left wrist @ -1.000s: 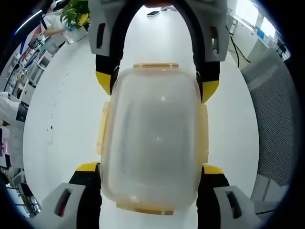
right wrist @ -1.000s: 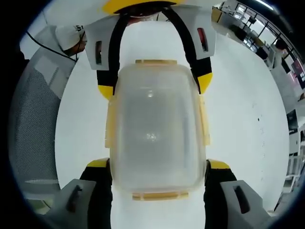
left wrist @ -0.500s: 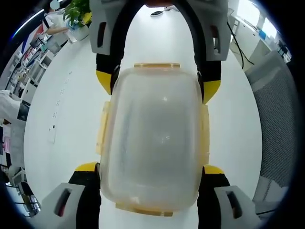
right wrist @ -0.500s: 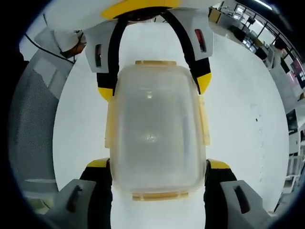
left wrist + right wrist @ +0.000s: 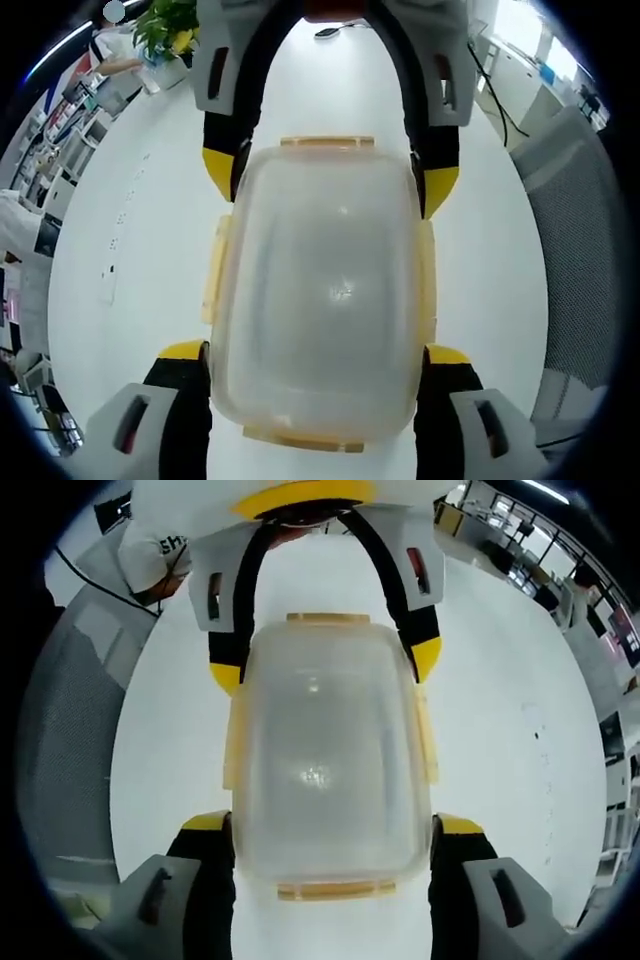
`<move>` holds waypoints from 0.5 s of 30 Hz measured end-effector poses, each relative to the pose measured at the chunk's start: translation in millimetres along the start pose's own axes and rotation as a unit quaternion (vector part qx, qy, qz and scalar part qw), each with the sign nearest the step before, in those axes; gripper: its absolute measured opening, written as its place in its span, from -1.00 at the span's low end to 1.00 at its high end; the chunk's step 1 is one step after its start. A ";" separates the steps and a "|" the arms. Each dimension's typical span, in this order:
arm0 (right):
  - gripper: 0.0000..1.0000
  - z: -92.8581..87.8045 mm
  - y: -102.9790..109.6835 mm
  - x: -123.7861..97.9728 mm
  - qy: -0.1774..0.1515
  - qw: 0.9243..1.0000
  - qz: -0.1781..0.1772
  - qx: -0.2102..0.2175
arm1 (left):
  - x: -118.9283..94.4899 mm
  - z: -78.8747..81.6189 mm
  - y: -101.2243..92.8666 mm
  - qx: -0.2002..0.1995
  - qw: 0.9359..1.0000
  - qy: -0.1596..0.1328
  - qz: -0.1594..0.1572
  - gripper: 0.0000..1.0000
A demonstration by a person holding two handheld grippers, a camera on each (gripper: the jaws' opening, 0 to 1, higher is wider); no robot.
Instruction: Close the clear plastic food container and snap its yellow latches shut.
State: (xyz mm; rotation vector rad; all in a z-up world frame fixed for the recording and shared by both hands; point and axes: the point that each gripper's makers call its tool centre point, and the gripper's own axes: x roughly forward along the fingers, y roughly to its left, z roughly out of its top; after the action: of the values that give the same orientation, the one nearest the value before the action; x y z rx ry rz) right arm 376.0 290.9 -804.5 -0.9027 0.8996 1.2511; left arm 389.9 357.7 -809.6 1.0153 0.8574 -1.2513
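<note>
A clear plastic food container (image 5: 325, 290) with its lid on lies on the white table (image 5: 130, 230), held from opposite ends. My left gripper (image 5: 316, 352) is shut on its near end, yellow-tipped jaws pressing both sides. My right gripper (image 5: 330, 178) clamps the far end the same way. In the right gripper view the container (image 5: 325, 760) sits between my right gripper (image 5: 335, 825) below and my left gripper (image 5: 325, 665) above. Yellow latches (image 5: 327, 142) run along the ends and long sides (image 5: 229, 745); whether they are snapped down I cannot tell.
A grey mesh chair (image 5: 580, 230) stands beside the table, also seen as the chair (image 5: 70, 710) in the right gripper view. A potted plant (image 5: 165, 25) sits at the table's far edge. A person in white (image 5: 155, 550) is behind the left gripper. Office desks (image 5: 560, 580) lie beyond.
Both grippers keep their hold on the container, which stays in place. The views have shifted only slightly, and the person in white has moved a little in the background.
</note>
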 end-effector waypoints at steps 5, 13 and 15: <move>0.66 -1.6 -4.6 -0.1 -0.024 1.000 -0.014 0.000 | -0.7 -0.7 1.6 0.000 1.000 -0.029 0.009 0.70; 0.71 1.0 -1.5 -0.3 -0.090 0.994 -0.052 0.039 | -5.1 -7.9 1.7 -0.046 0.994 -0.085 0.058 0.78; 0.74 3.9 0.7 -1.5 -0.116 0.989 -0.066 0.060 | -7.6 -9.1 0.8 -0.068 0.989 -0.108 0.077 0.77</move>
State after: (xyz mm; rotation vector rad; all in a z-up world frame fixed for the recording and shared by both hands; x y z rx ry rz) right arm 375.4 294.0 -801.7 -0.6938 0.7106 1.1478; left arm 389.8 368.8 -805.5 0.8046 0.6729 -1.1316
